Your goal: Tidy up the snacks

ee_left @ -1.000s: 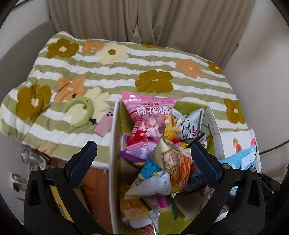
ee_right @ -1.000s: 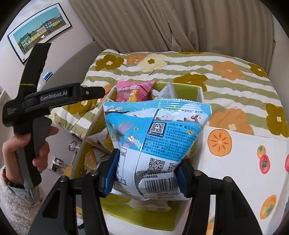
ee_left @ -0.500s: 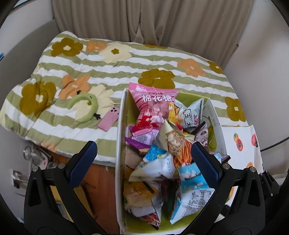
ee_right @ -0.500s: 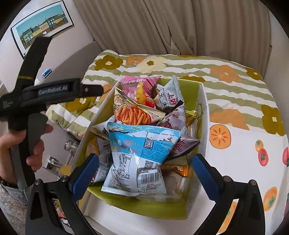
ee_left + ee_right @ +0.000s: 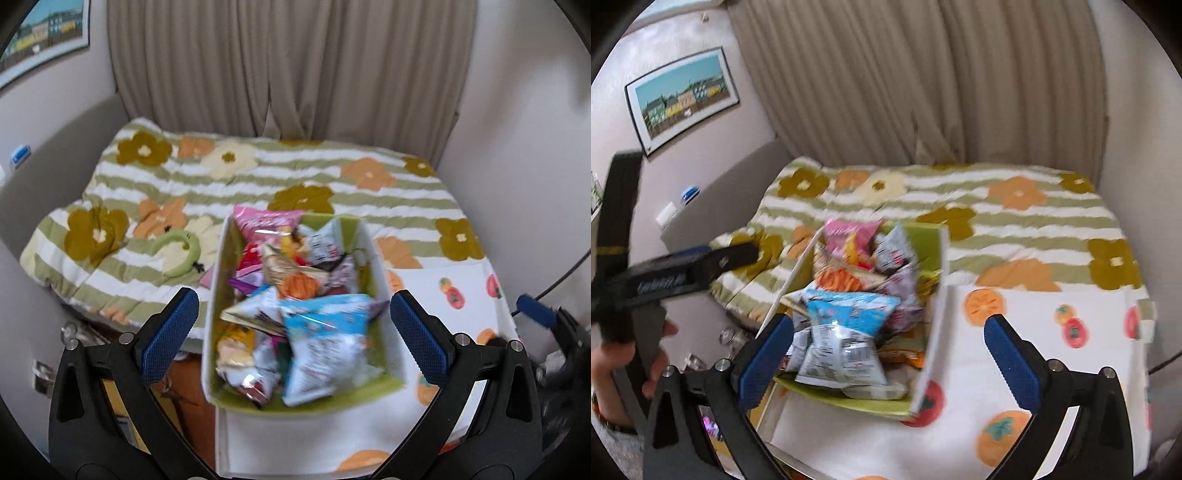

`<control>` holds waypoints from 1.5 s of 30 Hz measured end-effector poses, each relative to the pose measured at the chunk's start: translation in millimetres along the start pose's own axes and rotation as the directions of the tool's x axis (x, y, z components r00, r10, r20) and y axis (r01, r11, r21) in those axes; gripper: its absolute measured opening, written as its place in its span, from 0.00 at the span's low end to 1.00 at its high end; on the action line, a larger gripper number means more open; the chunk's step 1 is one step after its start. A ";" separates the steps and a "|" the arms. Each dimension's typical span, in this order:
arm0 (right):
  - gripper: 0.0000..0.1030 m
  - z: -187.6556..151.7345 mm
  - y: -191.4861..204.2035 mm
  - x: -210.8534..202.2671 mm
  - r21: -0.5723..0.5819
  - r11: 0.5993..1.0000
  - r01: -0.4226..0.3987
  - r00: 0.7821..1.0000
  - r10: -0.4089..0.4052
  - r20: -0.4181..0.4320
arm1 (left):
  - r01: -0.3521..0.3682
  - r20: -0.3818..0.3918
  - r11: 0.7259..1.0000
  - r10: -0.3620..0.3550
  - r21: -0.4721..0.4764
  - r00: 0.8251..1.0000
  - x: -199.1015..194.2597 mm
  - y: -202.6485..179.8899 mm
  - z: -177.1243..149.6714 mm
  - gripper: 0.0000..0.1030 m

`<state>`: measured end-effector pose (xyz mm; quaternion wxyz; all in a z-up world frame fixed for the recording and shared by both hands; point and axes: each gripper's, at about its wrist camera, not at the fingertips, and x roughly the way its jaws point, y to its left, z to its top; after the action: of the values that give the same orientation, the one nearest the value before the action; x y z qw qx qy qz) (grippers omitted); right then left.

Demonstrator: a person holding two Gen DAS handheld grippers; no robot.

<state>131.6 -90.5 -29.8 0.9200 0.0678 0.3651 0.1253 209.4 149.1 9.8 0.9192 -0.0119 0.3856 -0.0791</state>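
Observation:
A white fabric box with a green lining stands on a white cloth and is heaped with snack bags. A light blue bag lies on top at the near end, and a pink bag stands at the far end. My left gripper hovers above and short of the box, open, nothing between its blue pads. My right gripper is also open and empty over the near end of the box, above the blue bag. A hand holds the left gripper's handle at the left.
Behind the box lies a bed with a green-striped floral quilt, and a green headband rests on it. The white cloth with orange fruit print spreads to the right. Beige curtains and a framed picture are on the walls.
My right gripper opened and let go of the blue bag, which now lies on top of the snacks in the box. Both grippers have drawn back and up from the box.

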 end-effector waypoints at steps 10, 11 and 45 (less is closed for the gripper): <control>1.00 -23.7 -41.6 -107.2 -0.026 0.979 0.201 0.975 -0.197 0.099 | 0.031 0.108 1.000 -0.030 -0.005 0.994 -92.3 -68.0 -70.0 1.00; 1.00 -28.4 -43.1 -113.8 -0.030 0.977 0.213 0.972 -0.209 0.107 | 0.032 0.116 0.999 -0.031 -0.006 0.993 -98.4 -72.3 -76.7 1.00; 1.00 -75.0 -61.5 -173.1 0.020 0.956 0.293 0.938 -0.292 0.186 | -0.042 0.232 0.996 0.024 0.075 0.972 -139.8 -119.4 -117.1 1.00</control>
<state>-30.5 -195.5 15.9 0.9589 0.0207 0.2825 -0.0182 13.4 57.4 36.3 0.9587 0.0221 0.2727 -0.0772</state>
